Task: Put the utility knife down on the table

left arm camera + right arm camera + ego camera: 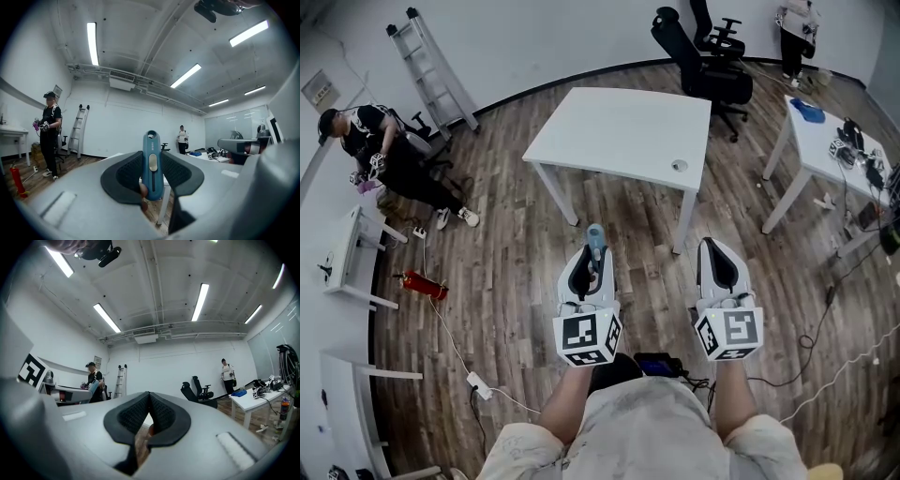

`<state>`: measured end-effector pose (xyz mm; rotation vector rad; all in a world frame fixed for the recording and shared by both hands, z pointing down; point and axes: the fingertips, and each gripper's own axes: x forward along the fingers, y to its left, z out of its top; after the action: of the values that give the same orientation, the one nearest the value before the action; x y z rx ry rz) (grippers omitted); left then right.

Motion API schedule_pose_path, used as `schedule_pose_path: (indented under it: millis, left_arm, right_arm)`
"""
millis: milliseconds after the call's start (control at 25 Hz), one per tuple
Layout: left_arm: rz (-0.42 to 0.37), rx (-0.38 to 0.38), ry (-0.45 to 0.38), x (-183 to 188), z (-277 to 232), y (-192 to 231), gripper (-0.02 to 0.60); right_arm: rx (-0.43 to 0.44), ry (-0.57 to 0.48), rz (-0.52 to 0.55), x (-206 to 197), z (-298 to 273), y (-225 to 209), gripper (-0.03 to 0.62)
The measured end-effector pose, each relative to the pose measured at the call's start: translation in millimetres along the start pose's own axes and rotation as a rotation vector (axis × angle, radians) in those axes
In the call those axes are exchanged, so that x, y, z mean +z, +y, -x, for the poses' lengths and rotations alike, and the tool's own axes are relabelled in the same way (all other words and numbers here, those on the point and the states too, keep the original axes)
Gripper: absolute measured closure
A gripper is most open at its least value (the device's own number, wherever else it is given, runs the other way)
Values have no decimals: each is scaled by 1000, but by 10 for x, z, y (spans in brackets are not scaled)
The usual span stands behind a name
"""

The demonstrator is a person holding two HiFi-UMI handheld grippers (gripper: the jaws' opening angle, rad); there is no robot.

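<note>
In the head view my left gripper (592,255) is shut on a blue utility knife (596,240), which stands upright between the jaws with its end poking out past the tips. The left gripper view shows the knife (151,165) clamped between the dark pads (127,174), slider facing the camera. My right gripper (717,251) hovers beside it, jaws shut with nothing in them; its pads (136,416) meet in the right gripper view. Both grippers hang over the wooden floor, short of the white table (623,131) ahead.
Black office chairs (703,61) stand behind the table. A second white table (825,145) with gear is at the right. A ladder (431,66) leans at the back left, near a person (380,155). A red fire extinguisher (424,284) and cables (473,380) lie on the floor.
</note>
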<state>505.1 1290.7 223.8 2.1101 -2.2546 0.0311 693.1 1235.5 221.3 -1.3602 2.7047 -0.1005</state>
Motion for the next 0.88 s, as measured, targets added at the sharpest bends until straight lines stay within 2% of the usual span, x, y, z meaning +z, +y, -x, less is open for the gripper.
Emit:
schedule_pose_path:
  millis: [160, 520, 880]
  left_arm:
    - [5, 2, 5, -51, -366, 152, 434]
    - [14, -27, -3, -319, -1192, 1047, 434]
    - [21, -37, 6, -137, -2522, 2532, 434]
  right_arm:
    - [-4, 8, 1, -81, -366, -93, 588]
    - [-41, 17, 22, -502, -1449, 178, 588]
    - [-37, 43, 41, -595, -3409, 804, 588]
